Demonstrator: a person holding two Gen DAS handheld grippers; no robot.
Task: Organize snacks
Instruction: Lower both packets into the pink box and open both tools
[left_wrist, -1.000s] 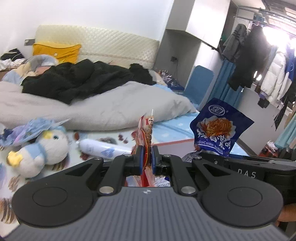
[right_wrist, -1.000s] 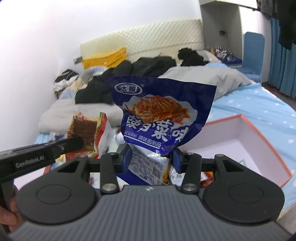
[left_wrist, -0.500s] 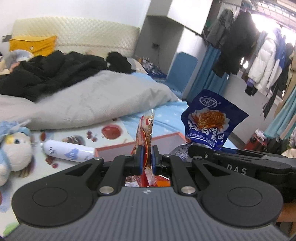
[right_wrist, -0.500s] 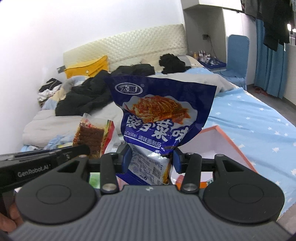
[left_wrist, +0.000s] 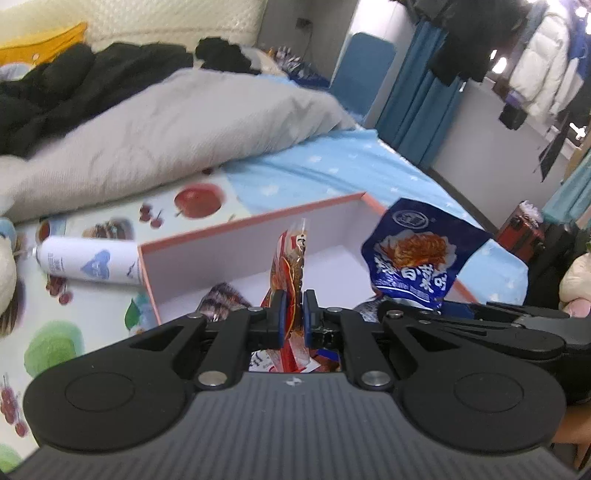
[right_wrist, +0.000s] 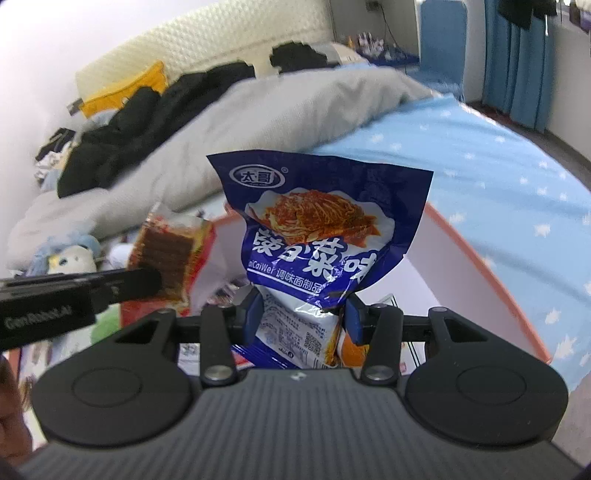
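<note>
My left gripper (left_wrist: 294, 314) is shut on a thin red snack packet (left_wrist: 291, 266), held edge-on and upright over the white box with an orange rim (left_wrist: 251, 221). In the right wrist view that red packet (right_wrist: 170, 254) shows its brown window, with the left gripper (right_wrist: 147, 284) at the left. My right gripper (right_wrist: 304, 317) is shut on a blue noodle-snack bag (right_wrist: 317, 229), upright above the same box (right_wrist: 480, 266). The blue bag (left_wrist: 417, 254) also shows at the right in the left wrist view. Several snack packets (left_wrist: 221, 299) lie inside the box, mostly hidden by the grippers.
The box rests on a bed with a fruit-print sheet (left_wrist: 92, 229) and a blue starred sheet (right_wrist: 517, 166). A white spray can (left_wrist: 85, 262) lies left of the box. A grey duvet (left_wrist: 166, 122) and dark clothes lie behind. A plush toy (right_wrist: 70, 254) sits at the left.
Both grippers have come down and forward with their packets, from above the bed to over the box, which now fills the lower middle of both views. Neither grip has changed.
</note>
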